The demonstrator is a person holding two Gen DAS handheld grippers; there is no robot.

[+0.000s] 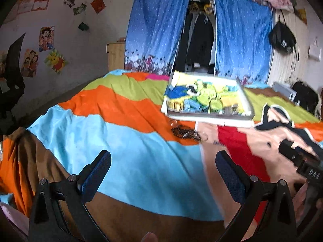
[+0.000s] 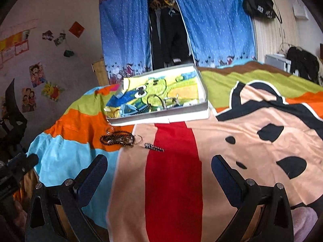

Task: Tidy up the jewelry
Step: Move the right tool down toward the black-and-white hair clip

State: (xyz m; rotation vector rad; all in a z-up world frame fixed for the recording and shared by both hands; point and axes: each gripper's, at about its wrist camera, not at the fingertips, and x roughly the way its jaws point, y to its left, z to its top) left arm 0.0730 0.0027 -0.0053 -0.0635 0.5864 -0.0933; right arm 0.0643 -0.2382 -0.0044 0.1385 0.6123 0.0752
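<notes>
A shallow white box [image 2: 161, 119] with a cartoon-print lining lies on the bed and holds several pieces of jewelry; in the left wrist view the box [image 1: 212, 119] sits ahead and right. In front of it lie a dark beaded necklace [image 2: 117, 139] with metal rings, and a small striped piece [image 2: 153, 147]. The necklace [image 1: 184, 134] shows blurred in the left wrist view. My right gripper [image 2: 159, 169] hovers open over the red stripe, nearer than the loose jewelry. My left gripper [image 1: 163, 167] is open above the light blue stripe, empty.
A colourful striped bedspread [image 2: 252, 121] with a cartoon figure covers the bed. Blue curtains [image 1: 159, 26] and hanging dark clothes stand behind. A poster-covered wall is at the left, a black bag [image 2: 258, 6] hangs at the right. The other gripper's body [image 1: 298, 157] enters from the right.
</notes>
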